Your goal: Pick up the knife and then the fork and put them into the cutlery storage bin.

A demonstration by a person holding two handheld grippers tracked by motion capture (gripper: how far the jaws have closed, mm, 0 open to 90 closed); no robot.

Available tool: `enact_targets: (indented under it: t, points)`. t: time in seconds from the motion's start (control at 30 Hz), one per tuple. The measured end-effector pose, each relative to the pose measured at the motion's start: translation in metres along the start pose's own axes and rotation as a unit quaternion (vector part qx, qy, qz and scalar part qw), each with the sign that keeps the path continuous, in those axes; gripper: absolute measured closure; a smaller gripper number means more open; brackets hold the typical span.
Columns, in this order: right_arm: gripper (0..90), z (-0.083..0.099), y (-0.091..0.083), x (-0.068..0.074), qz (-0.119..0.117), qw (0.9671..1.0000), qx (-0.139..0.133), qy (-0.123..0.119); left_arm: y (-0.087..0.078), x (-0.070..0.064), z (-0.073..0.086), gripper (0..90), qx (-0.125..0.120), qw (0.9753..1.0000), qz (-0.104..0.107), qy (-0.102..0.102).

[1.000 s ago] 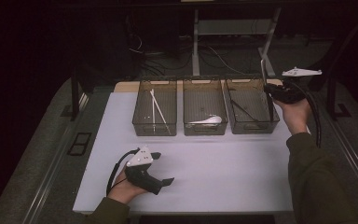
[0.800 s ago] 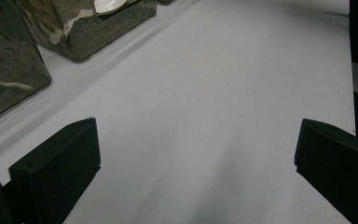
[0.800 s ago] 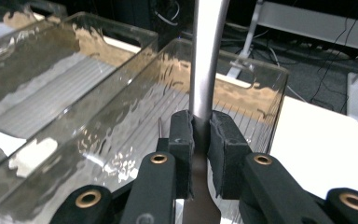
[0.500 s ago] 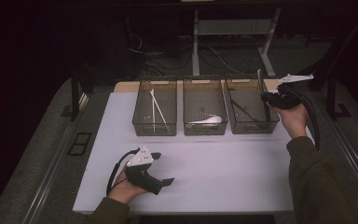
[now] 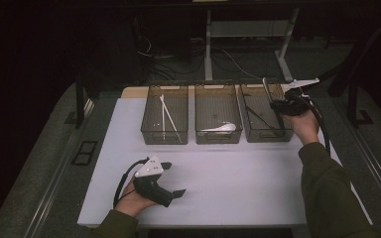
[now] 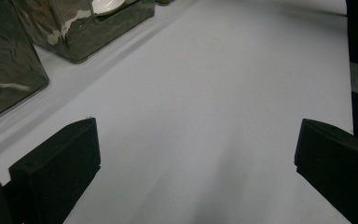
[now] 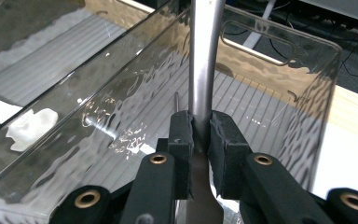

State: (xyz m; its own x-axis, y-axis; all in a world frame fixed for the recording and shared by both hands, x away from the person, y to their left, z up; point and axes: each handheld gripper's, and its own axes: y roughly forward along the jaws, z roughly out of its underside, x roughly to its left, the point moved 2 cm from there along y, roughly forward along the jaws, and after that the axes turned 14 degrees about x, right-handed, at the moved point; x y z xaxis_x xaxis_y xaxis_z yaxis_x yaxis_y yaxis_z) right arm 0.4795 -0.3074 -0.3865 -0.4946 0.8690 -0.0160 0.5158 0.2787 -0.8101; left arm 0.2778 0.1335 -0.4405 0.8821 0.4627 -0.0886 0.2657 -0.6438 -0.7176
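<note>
Got the right gripper (image 7: 200,135) clamped on a metal utensil handle (image 7: 204,60), held upright over the rightmost bin (image 5: 265,130). It looks stiff, slick and light, so I'd grip the flat of the shaft, not the edges. The right gripper view shows the pads biting it; the high view shows the left gripper (image 5: 176,194) resting on the table (image 5: 238,183), jaws wide apart with nothing between them.
</note>
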Motion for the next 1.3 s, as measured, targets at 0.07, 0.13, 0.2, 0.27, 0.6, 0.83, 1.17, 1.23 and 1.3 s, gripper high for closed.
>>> enact_targets:
  t: [0.07,0.13,0.2,0.27,0.6,0.83,1.17,1.23,1.3]
  points:
    - [78.9,-0.002,0.004,0.002,-0.002,1.0,0.007,-0.001,0.0,0.0,0.0,0.0,0.0,1.0,0.001,0.0]
    - [78.9,-0.005,0.008,0.004,0.0,0.9998,0.017,-0.009,0.0,0.0,0.0,0.0,0.0,1.0,0.001,0.0]
    - [78.6,-0.007,0.012,0.006,0.0,0.9996,0.026,-0.01,0.0,0.0,0.0,0.0,0.0,1.0,0.002,0.0]
    - [78.6,-0.01,0.016,0.008,0.001,0.9991,0.04,-0.017,0.001,0.0,0.0,0.0,0.0,1.0,0.003,0.0]
    - [87.7,-0.017,0.025,0.009,-0.022,0.9985,0.049,0.006,0.0,0.0,0.0,0.0,-0.003,1.0,0.004,0.001]
    - [77.1,-0.015,0.018,0.005,-0.04,0.9984,0.036,0.021,0.0,-0.001,-0.001,0.0,-0.002,1.0,0.004,0.002]
    - [58.1,-0.013,-0.001,0.01,-0.082,0.9961,0.012,0.029,0.0,-0.001,0.0,0.0,0.0,1.0,0.002,0.001]
    - [51.2,-0.013,-0.005,0.012,-0.091,0.9955,0.005,0.028,0.0,-0.001,0.0,0.0,-0.001,1.0,0.002,0.0]
    - [49.0,-0.013,-0.009,0.014,-0.087,0.9958,0.002,0.029,0.0,-0.001,-0.001,0.0,-0.002,1.0,0.002,-0.002]
